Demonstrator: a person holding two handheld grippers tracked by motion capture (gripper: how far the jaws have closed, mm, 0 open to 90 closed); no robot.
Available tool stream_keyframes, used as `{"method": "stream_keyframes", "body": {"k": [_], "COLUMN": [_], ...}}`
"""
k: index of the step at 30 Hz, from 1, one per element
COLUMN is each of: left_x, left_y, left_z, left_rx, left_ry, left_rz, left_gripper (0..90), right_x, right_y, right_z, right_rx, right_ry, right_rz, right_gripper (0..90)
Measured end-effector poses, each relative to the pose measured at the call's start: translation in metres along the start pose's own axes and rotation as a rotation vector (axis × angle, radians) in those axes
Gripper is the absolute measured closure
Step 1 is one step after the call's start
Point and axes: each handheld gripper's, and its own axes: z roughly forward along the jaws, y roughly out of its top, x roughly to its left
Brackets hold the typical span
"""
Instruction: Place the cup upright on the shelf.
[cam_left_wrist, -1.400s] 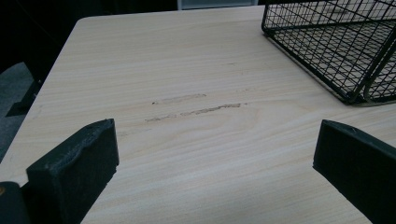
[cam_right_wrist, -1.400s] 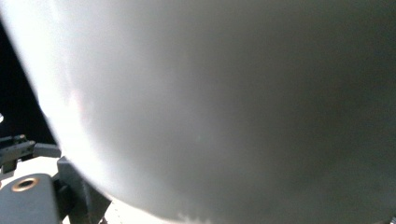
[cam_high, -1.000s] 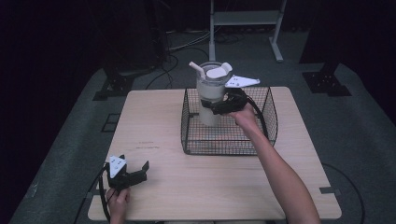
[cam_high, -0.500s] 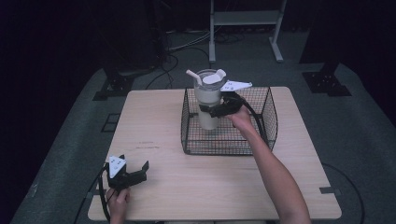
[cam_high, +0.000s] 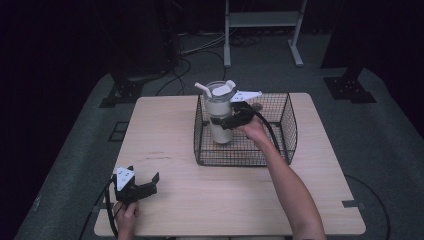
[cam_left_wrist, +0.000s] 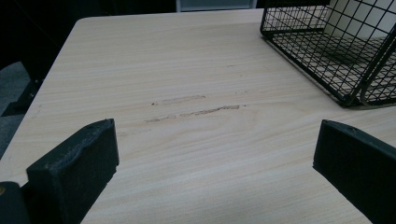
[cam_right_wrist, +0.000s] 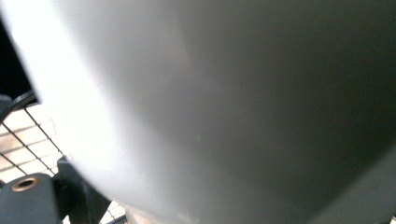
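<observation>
A white tumbler (cam_high: 218, 107) with a clear lid and a straw stands upright in the left part of a black wire basket (cam_high: 286, 125) on the wooden table (cam_high: 165, 130). My right gripper (cam_high: 224, 121) is shut on the tumbler's side, with the forearm reaching in over the basket's front. Up close, the tumbler's pale wall (cam_right_wrist: 233, 102) sits right against the camera, with one black finger (cam_right_wrist: 28, 200) low at the left. My left gripper (cam_high: 145, 182) rests open near the front left edge. Only bare wood lies between its jaws (cam_left_wrist: 215, 158), and the basket corner (cam_left_wrist: 327, 51) is far right.
The basket takes up the table's back right half. Faint scuff marks (cam_left_wrist: 196, 105) cross the wood ahead of the left gripper. Beyond the table, a white metal stand (cam_high: 260, 20), floor cables (cam_high: 200, 50) and black stand bases (cam_high: 350, 87) sit on grey carpet.
The right gripper has carried the tumbler down and slightly left, from above the basket's rim to deeper inside it. The left gripper has stayed put.
</observation>
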Motion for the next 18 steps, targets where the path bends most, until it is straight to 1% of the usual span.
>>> {"method": "stream_keyframes", "body": {"k": [3,6,8,10,11,15,18], "left_x": [0.000,0.000,0.000,0.000,0.000,0.000,0.000], "left_y": [0.000,0.000,0.000,0.000,0.000,0.000,0.000], "left_z": [0.000,0.000,0.000,0.000,0.000,0.000,0.000], "left_rx": [0.000,-0.002,-0.002,-0.002,-0.001,0.000,-0.002], "left_ry": [0.000,-0.001,-0.001,-0.001,-0.002,-0.002,-0.003], "left_rz": [0.000,0.000,0.000,-0.002,-0.002,-0.002,-0.003], "left_gripper": [0.0,0.0,0.0,0.0,0.0,0.0,0.0], "right_x": [0.000,-0.001,-0.001,-0.002,-0.002,-0.004,-0.004], "right_y": [-0.002,-0.003,-0.005,-0.006,-0.007,-0.010,-0.010], "right_z": [0.003,0.007,0.011,0.012,0.013,0.017,0.018], "right_rx": [0.012,0.030,0.054,0.055,0.072,0.082,0.078], "right_ry": [0.010,0.027,0.025,0.028,0.022,0.024,0.023], "right_rz": [-0.006,-0.002,-0.006,-0.010,-0.013,-0.009,-0.002], "right_gripper": [8.2,8.2,8.2,8.2,8.2,8.2,8.2]}}
